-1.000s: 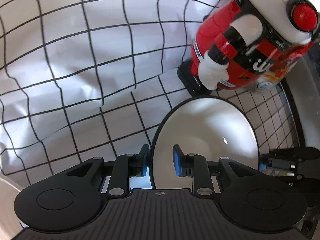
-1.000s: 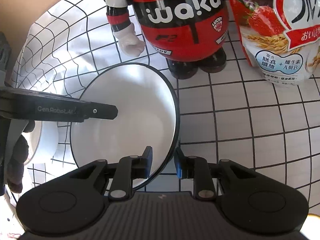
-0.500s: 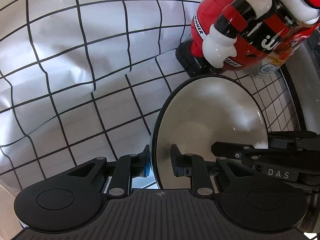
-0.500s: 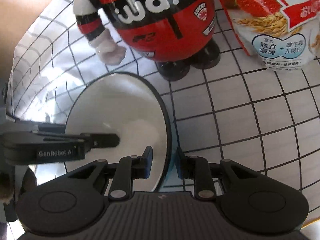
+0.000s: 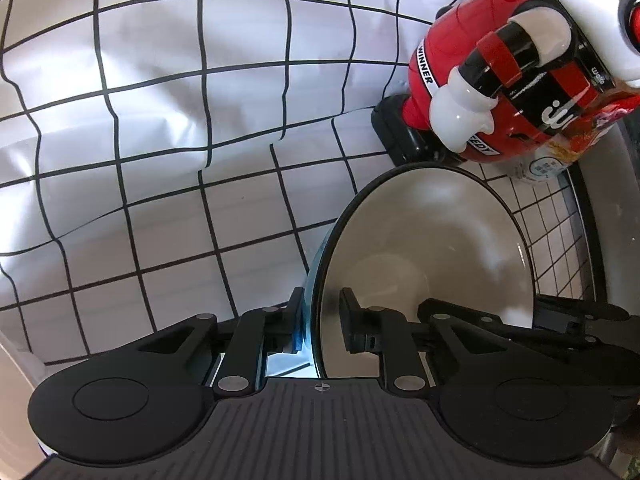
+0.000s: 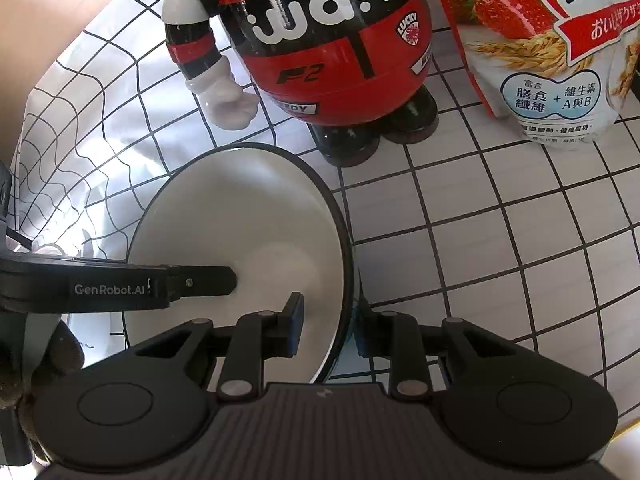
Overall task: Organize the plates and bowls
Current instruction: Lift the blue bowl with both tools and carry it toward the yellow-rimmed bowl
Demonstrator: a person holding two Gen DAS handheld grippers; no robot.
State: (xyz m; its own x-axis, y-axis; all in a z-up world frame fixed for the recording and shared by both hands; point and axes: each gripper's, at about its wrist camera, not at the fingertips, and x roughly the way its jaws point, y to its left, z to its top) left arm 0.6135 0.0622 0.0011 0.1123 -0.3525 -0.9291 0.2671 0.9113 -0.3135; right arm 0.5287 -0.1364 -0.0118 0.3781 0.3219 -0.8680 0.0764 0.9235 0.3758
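White cloth point(image 5: 168, 128) printed with a black grid covers the table, creased and rumpled on its far left part and flatter to the right. On it sits a white bowl point(image 6: 240, 240) with a thin dark rim, just in front of the black feet of a red, black and white toy figure point(image 6: 332, 48) that has "waka" across its belly. To the right of the figure stands a cereal bag point(image 6: 552, 52) with strawberries and grain printed on it, close beside the figure but not plainly touching it. The left gripper point(image 5: 320, 316) straddles the bowl's left rim, one finger outside the wall and one inside; its jaws are closing, the outer blue pad sits against the wall, and a thin gap shows by the inner one. The right gripper point(image 6: 328, 320) straddles the opposite rim in the same way, its jaws narrow, with the inner blue pad lying against the white inside of the bowl and the outer finger tucked behind the rim, so it looks clamped on. In the right wrist view the left gripper's inner finger reaches across the bowl from the left edge. A second pale dish point(image 5: 608, 216) with a dark rim shows at the far right of the left wrist view, largely cut off.
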